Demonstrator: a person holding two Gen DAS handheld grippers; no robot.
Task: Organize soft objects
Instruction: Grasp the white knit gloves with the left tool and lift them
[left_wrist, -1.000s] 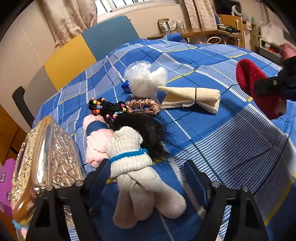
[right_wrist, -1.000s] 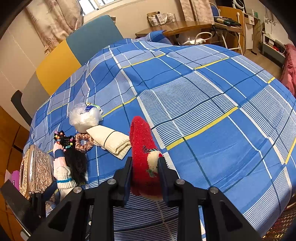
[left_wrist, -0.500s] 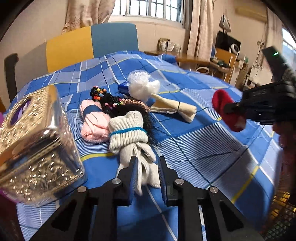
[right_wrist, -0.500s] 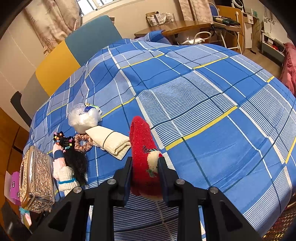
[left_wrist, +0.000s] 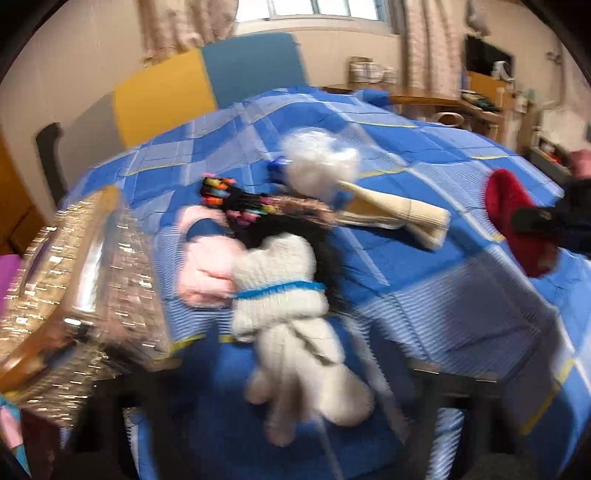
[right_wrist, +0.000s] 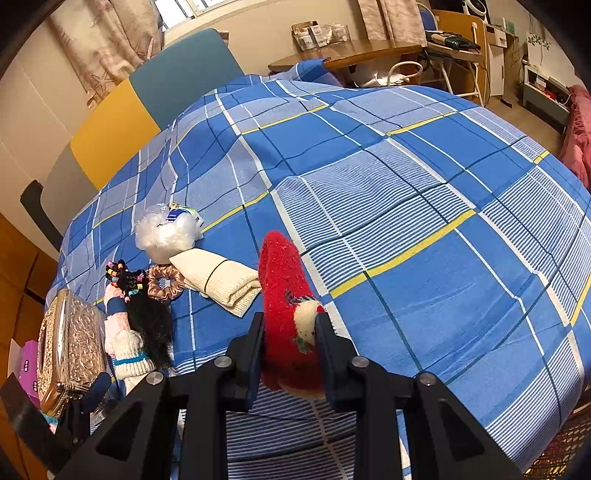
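White sock: a rolled bundle with a blue band (left_wrist: 280, 295), lying on the near left of the surface (right_wrist: 406, 184), touching the pink sock (left_wrist: 207, 273) on its left and the black hairpiece (right_wrist: 151, 325) behind it.
Left gripper: (left_wrist: 273, 373) has just been opening; its blurred fingers stand apart on either side of the white sock's near end, and the pads do not press on it.
Red sock: (right_wrist: 284, 295) pinched at its cuff between the closed jaws of the right gripper (right_wrist: 290, 332), its toe pointing away, above the near middle of the surface.
Neighbours: a scrunchie (right_wrist: 164, 282), cream cloth (right_wrist: 221, 284) and plastic bag (right_wrist: 166, 232) lie farther back; a silver box (left_wrist: 74, 288) stands at the far left.
Step in hand: probably taking the white sock.
Doing it well: centre the jaws over the banded roll, not the loose tails; keep clear of the hairpiece and the pink sock, close firmly, then lift straight up so that the neighbours are not dragged along.
Risk: the blur makes the contact hard to judge.
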